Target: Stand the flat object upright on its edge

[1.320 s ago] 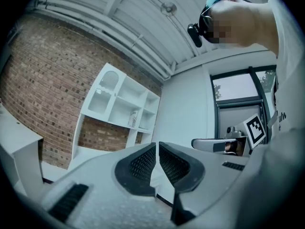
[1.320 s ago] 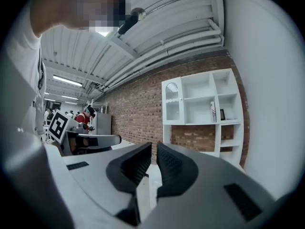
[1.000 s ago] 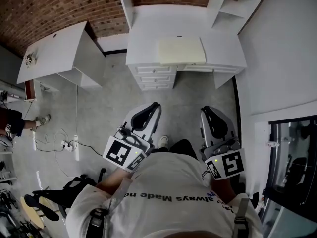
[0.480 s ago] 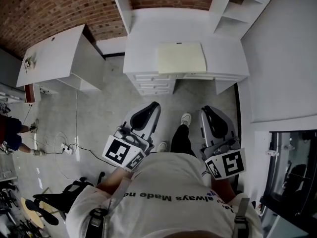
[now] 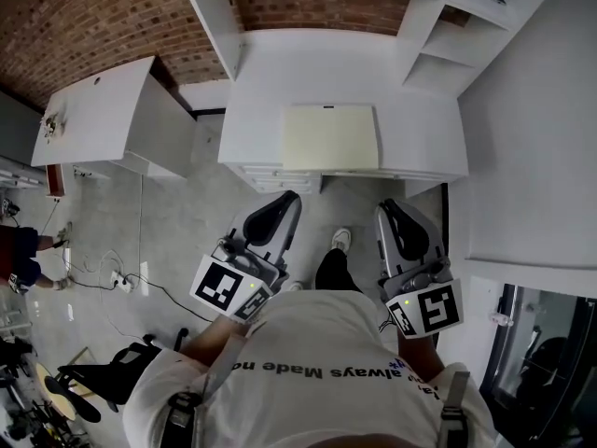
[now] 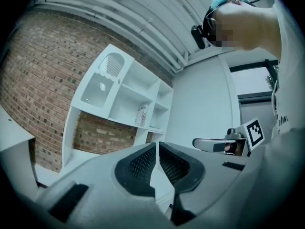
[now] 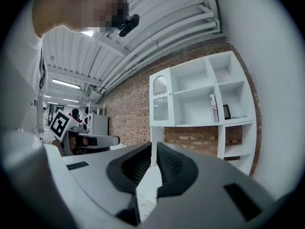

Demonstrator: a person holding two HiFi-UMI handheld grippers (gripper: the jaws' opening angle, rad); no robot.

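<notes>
A pale yellow flat object [image 5: 330, 136] lies flat on the white desk [image 5: 424, 133] ahead of me in the head view. My left gripper [image 5: 291, 197] and right gripper [image 5: 385, 205] are held side by side short of the desk's front edge, over the floor, both pointing at it. The left gripper [image 6: 157, 144] has its jaws shut with nothing between them in its own view. The right gripper [image 7: 154, 143] is shut and empty too. Neither gripper view shows the flat object; both look at a white shelf unit [image 7: 205, 99] against brick.
Drawers [image 5: 270, 177] sit under the desk's left part. A second white desk [image 5: 93, 110] stands to the left. Shelves [image 5: 438, 26] rise at the desk's back right. Cables and a power strip [image 5: 121, 273] lie on the floor; a chair [image 5: 93, 376] stands lower left. A person's legs [image 5: 19, 245] show at the left edge.
The desk and the flat object have come closer and lower in the head view as I walk toward them. Both grippers keep their pose and stay shut.
</notes>
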